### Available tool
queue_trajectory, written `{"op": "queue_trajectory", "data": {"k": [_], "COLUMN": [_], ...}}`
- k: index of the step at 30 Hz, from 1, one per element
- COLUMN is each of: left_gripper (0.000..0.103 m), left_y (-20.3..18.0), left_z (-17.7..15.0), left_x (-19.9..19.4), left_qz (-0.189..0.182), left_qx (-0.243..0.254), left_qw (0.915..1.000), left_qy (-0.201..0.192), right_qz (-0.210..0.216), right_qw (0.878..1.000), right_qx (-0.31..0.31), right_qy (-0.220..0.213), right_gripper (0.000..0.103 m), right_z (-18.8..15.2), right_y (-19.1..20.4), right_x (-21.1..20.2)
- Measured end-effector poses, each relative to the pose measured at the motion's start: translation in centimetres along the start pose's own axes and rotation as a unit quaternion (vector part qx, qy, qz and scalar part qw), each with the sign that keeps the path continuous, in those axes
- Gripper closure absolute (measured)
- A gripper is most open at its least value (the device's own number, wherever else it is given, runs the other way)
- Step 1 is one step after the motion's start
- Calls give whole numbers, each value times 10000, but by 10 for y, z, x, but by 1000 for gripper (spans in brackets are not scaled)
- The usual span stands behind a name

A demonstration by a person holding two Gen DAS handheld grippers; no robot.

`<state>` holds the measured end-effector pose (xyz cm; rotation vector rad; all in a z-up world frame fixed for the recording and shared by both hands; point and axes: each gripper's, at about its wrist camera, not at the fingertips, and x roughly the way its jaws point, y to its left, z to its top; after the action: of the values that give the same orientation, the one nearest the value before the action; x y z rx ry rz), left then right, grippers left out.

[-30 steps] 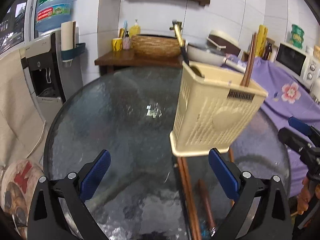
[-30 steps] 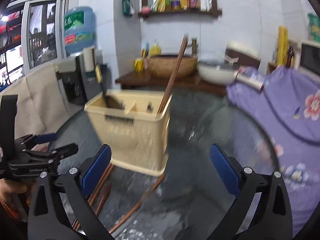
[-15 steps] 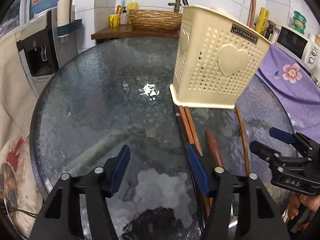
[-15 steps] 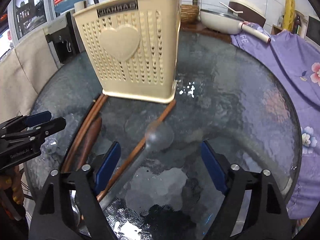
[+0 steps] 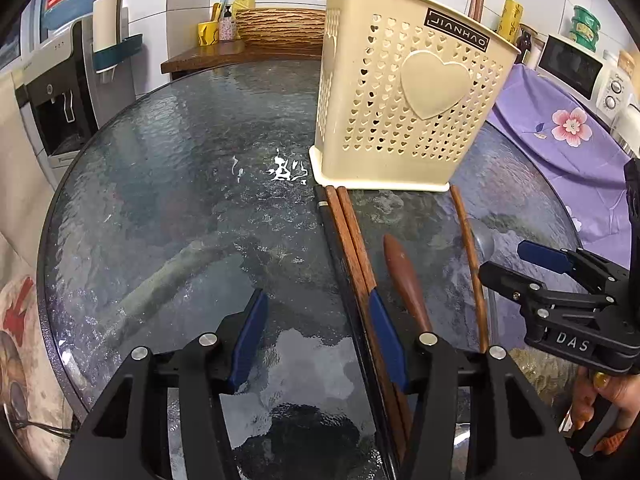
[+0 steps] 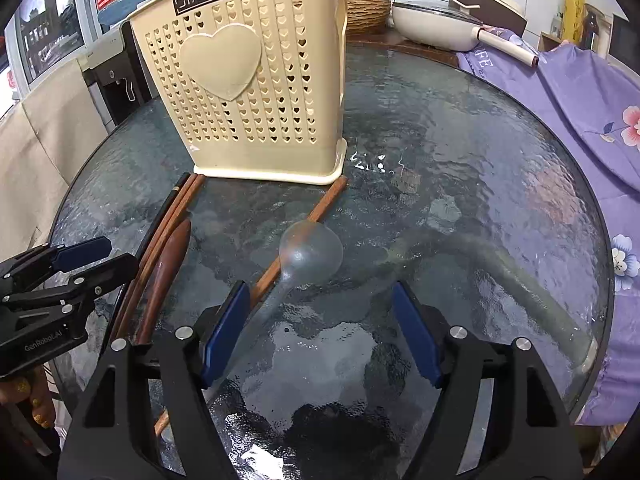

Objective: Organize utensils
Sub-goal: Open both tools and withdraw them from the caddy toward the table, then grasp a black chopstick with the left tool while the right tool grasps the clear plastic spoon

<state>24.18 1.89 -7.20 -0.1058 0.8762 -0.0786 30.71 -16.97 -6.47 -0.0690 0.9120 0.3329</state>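
Both grippers had dropped lower toward the glass table (image 5: 160,184) over the last second, and the cream utensil basket (image 5: 404,92), seen earlier from above, now stood tall beyond them. On the left, the left gripper (image 5: 318,338) hovered low over the table with its blue-padded fingers (image 5: 248,336) apart and nothing between them; its right pad sat just beside a pair of brown chopsticks (image 5: 352,240) and a single black chopstick (image 5: 332,232) that lay side by side, running from the basket's near-left corner back toward the person. Just right of those lay a reddish-brown wooden handle (image 5: 404,276), its far tip pointing at the basket. Further right, a lone brown chopstick (image 6: 320,208) ran out from the basket's other near corner, and a translucent spoon (image 6: 310,250) lay on it with its bowl toward the basket. The right gripper (image 6: 320,334) was held low and level over the table near that spoon, its fingers (image 6: 224,332) also spread wide and empty, the left pad lying over the spoon's handle in its own camera's view; whether it touched, I could not tell. The basket stood upright on the table, a dark handle and brown sticks poking from its top. A purple floral cloth (image 6: 580,92) lay at the far right.
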Motion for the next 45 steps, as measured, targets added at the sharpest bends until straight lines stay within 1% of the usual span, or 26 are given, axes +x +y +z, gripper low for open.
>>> {"op": "queue_trajectory", "data": {"k": [3,9,12,17,21,29,34,35,37,42,43,45], "left_gripper": [53,53,53,53,55,55,54,54,54,54,54,54], "left_y": [3,14,15,4,1,7,12,16,23,19,18,17], "left_z": [0,1,5,6,4,3,7,9,12,18,20,23], "left_x": [0,-3,-5,-5,0,-1,-1,-2,-3,2,4,9], "left_qz": [82,165,10,-83,75,160,464,462,316,326,317,315], "left_qx": [22,-70,-184,3,105,69,149,96,-48,20,29,63], "left_qw": [10000,9998,9998,10000,9999,9998,9988,9988,9994,9994,9994,9993], "left_qy": [-1,25,9,14,59,105,106,108,112,118,134,181], "right_qz": [-8,-34,43,9,-4,-171,-216,-209,-175,-188,-212,-246], "right_qw": [10000,9998,9997,9998,9999,9997,9996,9996,9996,9995,9995,9994], "right_qx": [16,159,202,119,81,56,-18,-3,41,23,-2,-20], "right_qy": [39,81,120,142,150,166,201,206,215,245,251,249], "right_gripper": [39,46,46,46,46,46,47,47,47,48,49,55], "right_z": [0,2,3,5,6,6,6,6,6,10,11,14], "right_y": [-7,-24,-25,-17,-13,-20,-20,-21,-23,-18,-14,-11], "right_x": [1,-1,-1,2,3,4,4,3,3,6,8,10]}}
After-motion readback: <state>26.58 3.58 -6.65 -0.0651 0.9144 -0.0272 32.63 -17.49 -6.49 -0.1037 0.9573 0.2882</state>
